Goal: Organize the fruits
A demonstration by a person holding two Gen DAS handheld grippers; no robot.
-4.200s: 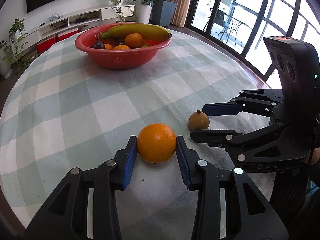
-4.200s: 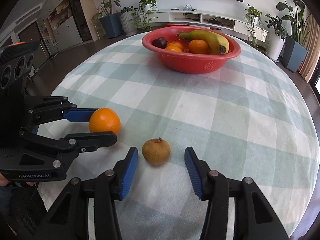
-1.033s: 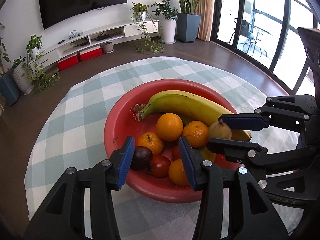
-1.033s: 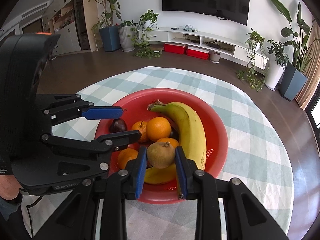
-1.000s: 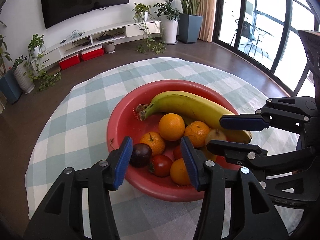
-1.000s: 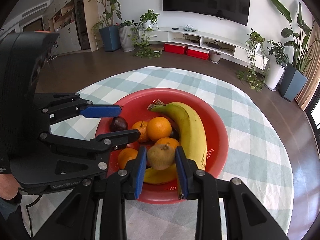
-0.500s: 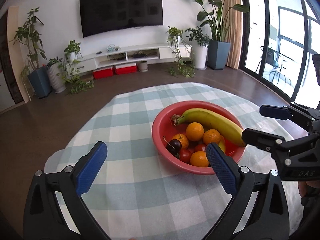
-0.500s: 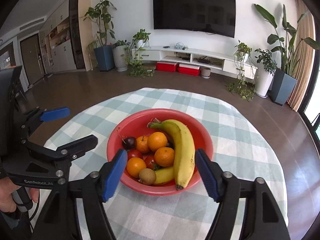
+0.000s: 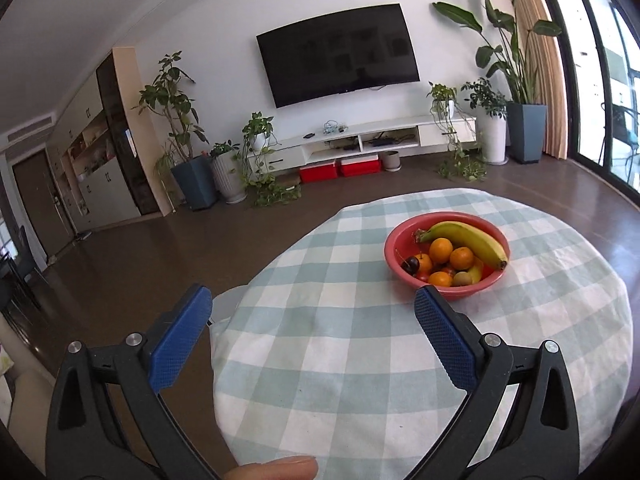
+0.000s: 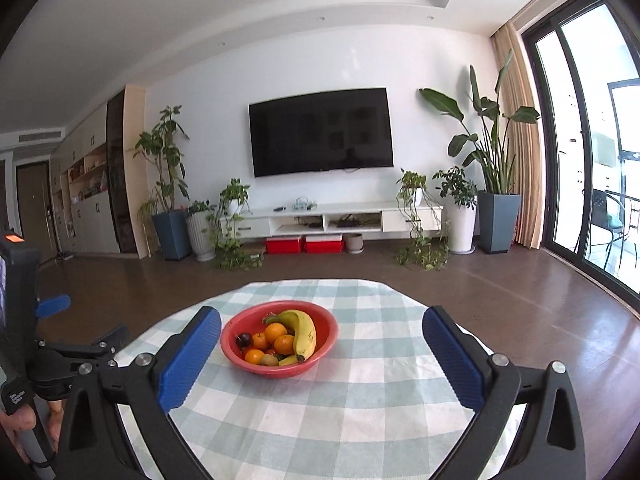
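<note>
Both the left claw (image 9: pixel 310 316) and right claw (image 10: pixel 322 338) gape empty, jaws just opened, since the fruit sits in the bowl (image 10: pixel 240 354) at twelve o'clock.

- Bowl (image 10: pixel 320 364): smooth red plastic, slight sheen.
- Tablecloth (image 10: pixel 360 412): matt woven cloth, checked, lightly creased.
- Gripper pads (image 10: pixel 188 364): blue, finely textured, rubber-like.
- Gripper arms (image 9: pixel 524 392): matt black plastic; bright metal screws.
- Floor (image 9: pixel 160 248): dark, glossy wood.
</note>
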